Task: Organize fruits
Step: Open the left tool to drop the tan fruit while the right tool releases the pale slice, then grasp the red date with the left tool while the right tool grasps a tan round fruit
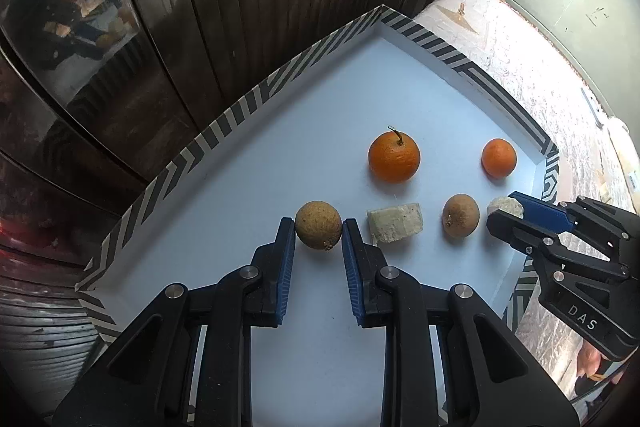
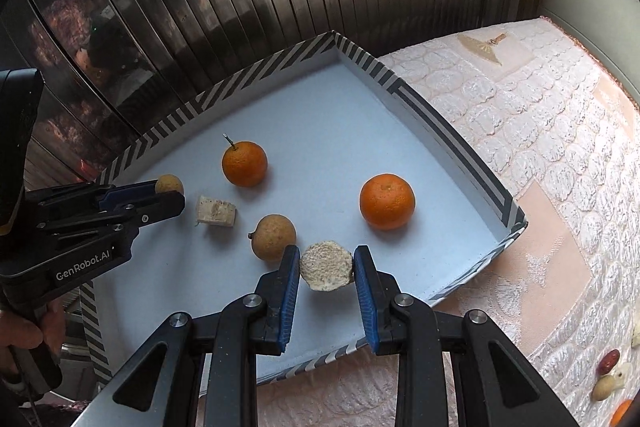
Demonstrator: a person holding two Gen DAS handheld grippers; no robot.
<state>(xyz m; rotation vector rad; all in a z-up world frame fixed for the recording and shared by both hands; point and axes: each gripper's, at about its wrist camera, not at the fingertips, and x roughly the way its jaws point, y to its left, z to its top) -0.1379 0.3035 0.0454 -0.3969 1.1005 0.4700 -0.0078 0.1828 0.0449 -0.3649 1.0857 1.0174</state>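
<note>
Both tools are built of black plastic links joined by round silver pivot pins and small screws, each finger lined with a ribbed blue pad. The left gripper [image 2: 170, 191] carries white "GenRobot.AI" lettering on its body, while the right gripper [image 1: 506, 207] shows "DAS".

So under everything there's a bed-like surface with a pale pink quilted cover [image 2: 500, 147]. Sitting right on it is the shallow white tray [image 2: 320, 99] with the black-and-white striped rim. Off by the right edge a few small bits lie on the cover too: a reddish date-looking thing [image 2: 609, 361] and a pale piece [image 2: 604, 387].
</note>
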